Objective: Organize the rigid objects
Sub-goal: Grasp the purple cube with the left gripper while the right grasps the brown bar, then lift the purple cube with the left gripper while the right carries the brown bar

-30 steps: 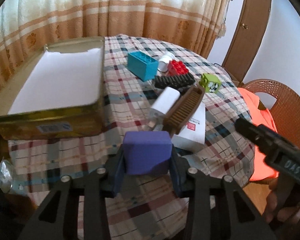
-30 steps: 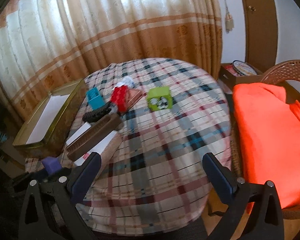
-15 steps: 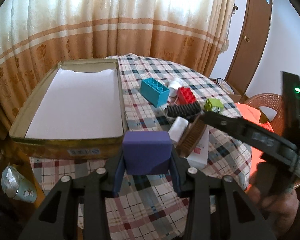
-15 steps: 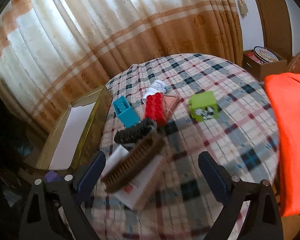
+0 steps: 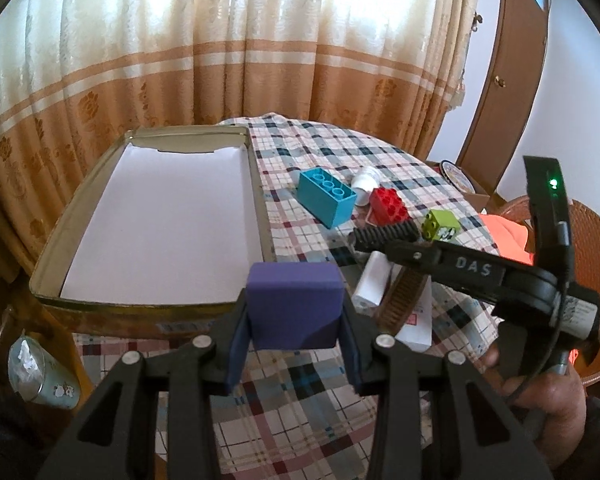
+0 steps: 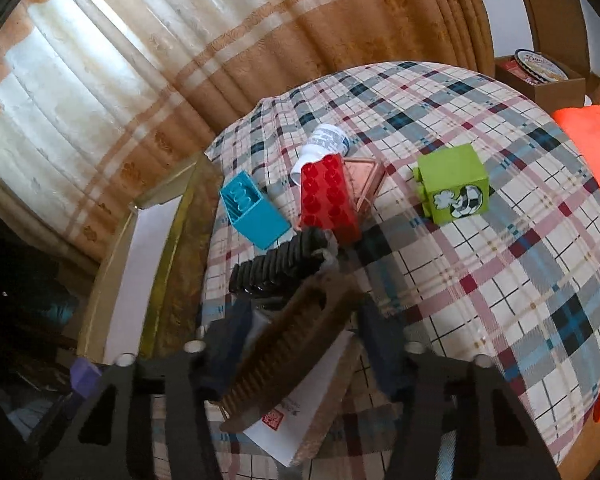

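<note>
Left wrist view: a purple block [image 5: 293, 310] is clamped by the left tongs [image 5: 292, 344]; the brown brush [image 6: 288, 344] is straddled by the spread right tongs [image 6: 300, 348].

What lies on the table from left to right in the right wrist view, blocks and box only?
Gold box → teal block → red block → green cube.

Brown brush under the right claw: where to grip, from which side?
Grip the brown brush across its narrow width, mid-length, from above. It lies long and tilted on the white box, and the right claw already straddles it, open.
</note>
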The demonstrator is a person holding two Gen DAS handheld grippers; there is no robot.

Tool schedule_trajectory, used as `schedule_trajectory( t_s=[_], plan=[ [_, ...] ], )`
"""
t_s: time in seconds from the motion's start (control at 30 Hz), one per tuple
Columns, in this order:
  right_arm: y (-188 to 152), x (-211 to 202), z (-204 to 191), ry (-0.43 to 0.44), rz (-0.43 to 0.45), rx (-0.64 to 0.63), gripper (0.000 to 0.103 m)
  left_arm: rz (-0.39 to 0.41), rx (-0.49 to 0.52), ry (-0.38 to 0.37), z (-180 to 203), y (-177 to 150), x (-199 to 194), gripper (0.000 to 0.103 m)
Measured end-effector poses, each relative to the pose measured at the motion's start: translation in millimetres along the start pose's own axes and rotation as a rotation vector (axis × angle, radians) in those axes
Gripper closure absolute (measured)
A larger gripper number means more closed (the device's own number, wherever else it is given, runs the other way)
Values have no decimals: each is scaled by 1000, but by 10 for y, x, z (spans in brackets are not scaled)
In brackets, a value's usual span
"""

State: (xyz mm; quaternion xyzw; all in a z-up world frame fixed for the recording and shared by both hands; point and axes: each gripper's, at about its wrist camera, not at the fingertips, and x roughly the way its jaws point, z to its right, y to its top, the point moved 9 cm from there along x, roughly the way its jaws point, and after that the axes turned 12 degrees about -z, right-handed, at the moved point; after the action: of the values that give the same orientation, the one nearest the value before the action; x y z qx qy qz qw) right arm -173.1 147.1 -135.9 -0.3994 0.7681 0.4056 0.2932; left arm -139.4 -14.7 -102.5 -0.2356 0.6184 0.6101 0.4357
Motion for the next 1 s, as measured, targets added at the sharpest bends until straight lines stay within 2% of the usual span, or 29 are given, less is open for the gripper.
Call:
schedule_trajectory(
  t_s=[0.17, 0.2, 0.23, 0.33, 0.53, 0.73, 0.87, 0.9, 0.93, 1.0],
  plan=[
    [35, 11, 89, 99, -38, 52, 64, 3, 0, 1, 4, 25, 0, 64],
    [39, -9, 111, 107, -39, 58, 68, 2, 0, 2, 4, 26, -1, 64],
    [46, -28, 119, 110, -38, 58, 77, 2, 1, 2, 4, 26, -1, 64],
    [57, -129, 145, 138, -30, 64, 85, 7, 6, 6, 6, 40, -10, 64],
    [71, -227, 185, 134, -17, 56, 85, 5, 10, 5, 21, 65, -13, 64],
    [-28, -260, 198, 31, -10, -30, 81, 5, 17, 6, 48, 77, -21, 64],
    [-141, -191, 260, 68, -58, 12, 79, 3, 16, 4, 59, 80, -8, 64],
    [-179, -154, 275, 79, -78, 27, 76, 2, 17, 3, 69, 77, -5, 64],
    [-227, -109, 294, 98, -100, 49, 67, 1, 20, 4, 75, 72, -5, 64],
    [-287, -90, 286, 124, -105, 57, 64, 1, 21, 5, 76, 73, 0, 64]
  ],
)
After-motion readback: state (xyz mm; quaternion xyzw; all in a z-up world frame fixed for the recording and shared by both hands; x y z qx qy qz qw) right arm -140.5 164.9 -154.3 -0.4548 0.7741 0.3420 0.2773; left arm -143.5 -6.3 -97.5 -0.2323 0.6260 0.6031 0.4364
